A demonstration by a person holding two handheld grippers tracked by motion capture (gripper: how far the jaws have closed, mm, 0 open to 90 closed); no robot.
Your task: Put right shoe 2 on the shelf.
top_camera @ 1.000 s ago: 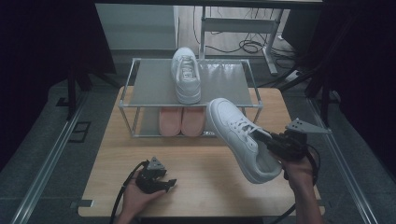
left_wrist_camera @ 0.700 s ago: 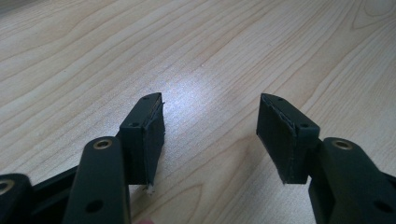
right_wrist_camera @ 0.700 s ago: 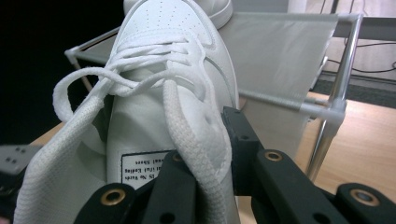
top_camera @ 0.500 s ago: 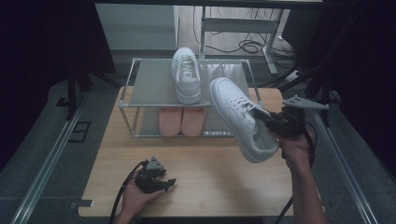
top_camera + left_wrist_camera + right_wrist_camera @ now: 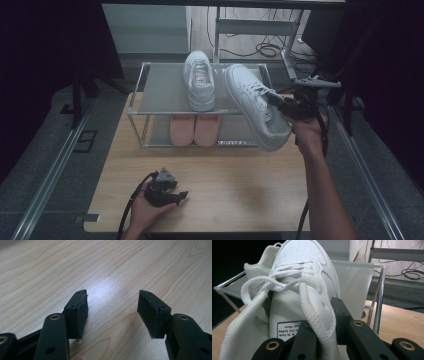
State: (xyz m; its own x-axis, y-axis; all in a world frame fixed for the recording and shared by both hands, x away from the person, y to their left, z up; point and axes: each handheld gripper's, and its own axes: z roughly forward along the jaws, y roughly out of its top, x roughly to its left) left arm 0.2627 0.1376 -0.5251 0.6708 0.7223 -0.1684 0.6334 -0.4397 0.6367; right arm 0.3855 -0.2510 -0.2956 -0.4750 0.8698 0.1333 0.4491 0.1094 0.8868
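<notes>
Wooden table (image 5: 240,190) on grey carpet floor (image 5: 45,165); cables (image 5: 265,49) behind; dark surroundings.

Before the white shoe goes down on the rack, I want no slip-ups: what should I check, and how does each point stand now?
1. Grip: right gripper clamped on the side of the held shoe: ok.
2. Free room on the top shelf beside the other white shoe: ok.
3. Held shoe lined up with its partner: not ok, it hangs tilted.
4. Loose lace clear of the jaws: not ok, draped across them.
5. Left gripper out of the way, open on the table: ok.
</notes>
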